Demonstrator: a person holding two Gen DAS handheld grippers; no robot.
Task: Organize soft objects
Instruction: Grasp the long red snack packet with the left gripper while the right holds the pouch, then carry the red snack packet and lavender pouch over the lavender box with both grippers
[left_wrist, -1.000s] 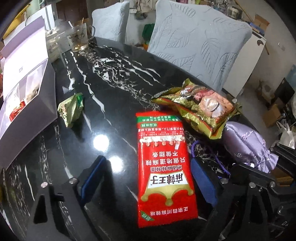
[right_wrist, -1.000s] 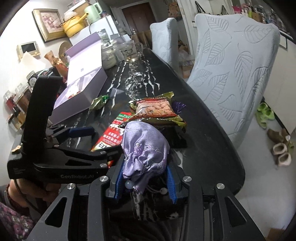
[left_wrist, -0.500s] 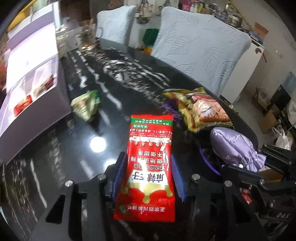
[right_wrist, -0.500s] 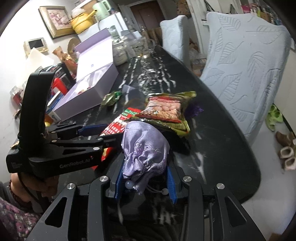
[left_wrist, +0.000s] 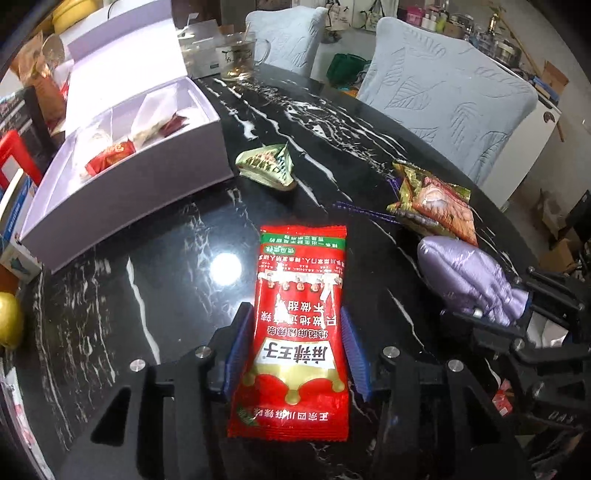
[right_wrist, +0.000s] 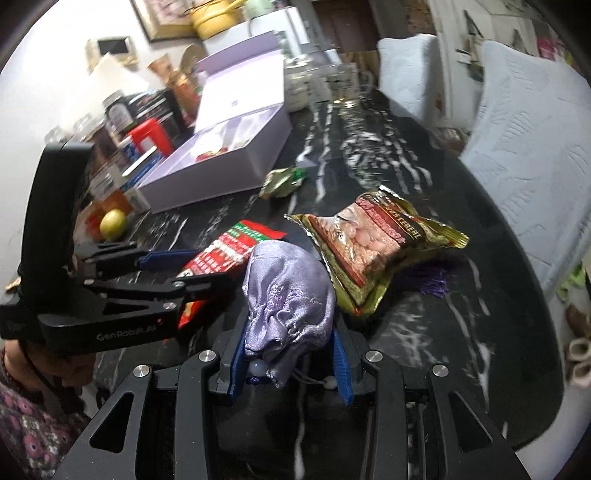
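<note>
The left claw (left_wrist: 295, 354) has just been closing and now pinches the red snack packet (left_wrist: 299, 314) by its slick edges, above the tabletop (left_wrist: 147, 277); it may buckle and slip out. The right claw (right_wrist: 288, 363) grips the lilac pouch (right_wrist: 288, 295), whose dangling cord could snag before the open box (left_wrist: 122, 155).

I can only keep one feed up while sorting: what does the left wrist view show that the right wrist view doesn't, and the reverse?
Left only: the red snack packet full length in the left claw.

Right only: the beads on the purple pouch, gripped by the right claw, and a sleeve.

Both: the open lilac box, green packet, gold snack bag, black marble table.
</note>
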